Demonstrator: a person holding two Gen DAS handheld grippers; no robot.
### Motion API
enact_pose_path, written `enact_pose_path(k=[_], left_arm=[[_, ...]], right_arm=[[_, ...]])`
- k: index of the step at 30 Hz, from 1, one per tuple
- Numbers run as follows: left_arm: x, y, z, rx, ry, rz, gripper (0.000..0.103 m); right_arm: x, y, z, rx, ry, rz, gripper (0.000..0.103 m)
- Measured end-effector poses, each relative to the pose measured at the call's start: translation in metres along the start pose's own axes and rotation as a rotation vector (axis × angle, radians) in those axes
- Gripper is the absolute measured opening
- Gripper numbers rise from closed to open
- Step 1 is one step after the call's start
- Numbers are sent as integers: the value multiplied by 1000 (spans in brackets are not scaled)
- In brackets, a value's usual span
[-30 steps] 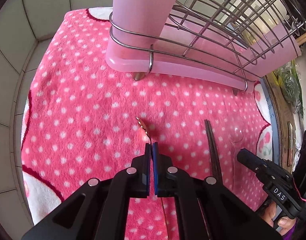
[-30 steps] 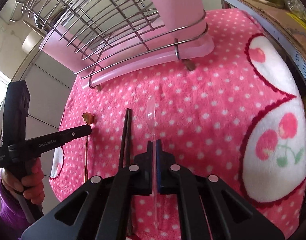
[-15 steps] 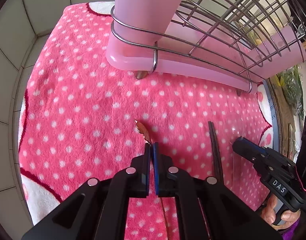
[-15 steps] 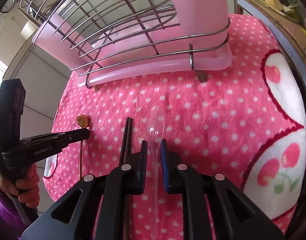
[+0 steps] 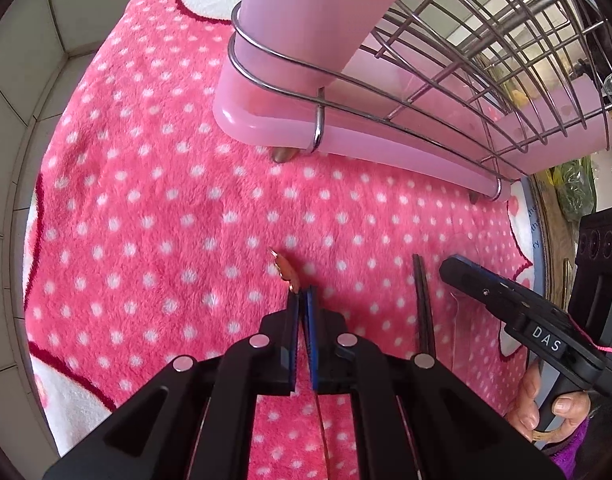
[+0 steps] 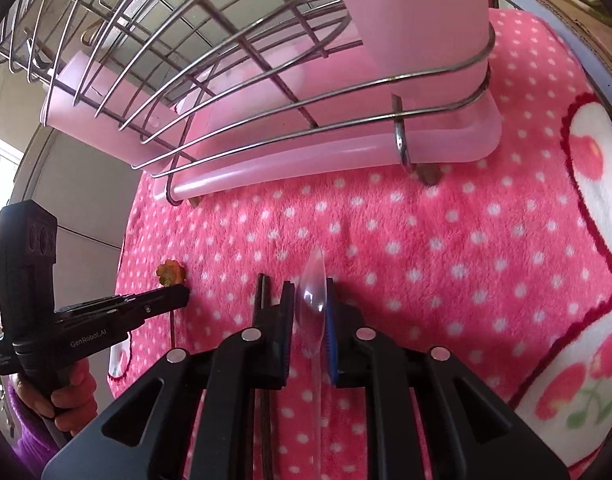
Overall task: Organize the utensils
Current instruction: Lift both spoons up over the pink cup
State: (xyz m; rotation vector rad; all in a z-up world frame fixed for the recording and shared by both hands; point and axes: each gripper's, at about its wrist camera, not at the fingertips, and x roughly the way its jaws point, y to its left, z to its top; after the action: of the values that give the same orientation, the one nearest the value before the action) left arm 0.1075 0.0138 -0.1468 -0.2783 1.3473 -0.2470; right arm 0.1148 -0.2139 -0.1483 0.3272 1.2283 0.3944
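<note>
My left gripper (image 5: 302,300) is shut on a thin gold utensil with a flower-shaped end (image 5: 284,269), just above the pink dotted cloth. It also shows in the right wrist view (image 6: 170,273). My right gripper (image 6: 310,296) is open, its fingers either side of a clear plastic spoon (image 6: 311,304) lying on the cloth. Dark chopsticks (image 6: 262,300) lie just left of the spoon; they also show in the left wrist view (image 5: 423,304). A wire dish rack on a pink tray (image 5: 385,148) with a pink utensil cup (image 5: 306,20) stands behind.
The pink dotted cloth (image 5: 146,220) covers the counter. Tiled wall (image 5: 22,60) lies to the left. A cardboard edge and a bag of greens (image 5: 577,188) are at the far right. The rack tray (image 6: 306,168) overhangs the cloth close ahead.
My right gripper opened and let the clear spoon down onto the cloth. Both grippers moved closer to the rack. My left gripper stayed shut on the gold utensil.
</note>
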Motion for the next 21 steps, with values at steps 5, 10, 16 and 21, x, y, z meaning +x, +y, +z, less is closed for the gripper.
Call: enact_pose_path(k=[5, 10, 16, 21], left_arm=[[-3, -1, 0, 13, -14, 9, 3], [-24, -5, -17, 34, -103, 0, 2], [-87, -13, -31, 73, -331, -14, 1], [-141, -18, -34, 88, -504, -20, 1]], right_arm=[[-6, 4, -5, -27, -35, -10, 10], [-35, 13, -19, -62, -133, -19, 10], [-91, 22, -30, -90, -316, 6, 10], [-139, 33, -32, -129, -489, 48, 10]])
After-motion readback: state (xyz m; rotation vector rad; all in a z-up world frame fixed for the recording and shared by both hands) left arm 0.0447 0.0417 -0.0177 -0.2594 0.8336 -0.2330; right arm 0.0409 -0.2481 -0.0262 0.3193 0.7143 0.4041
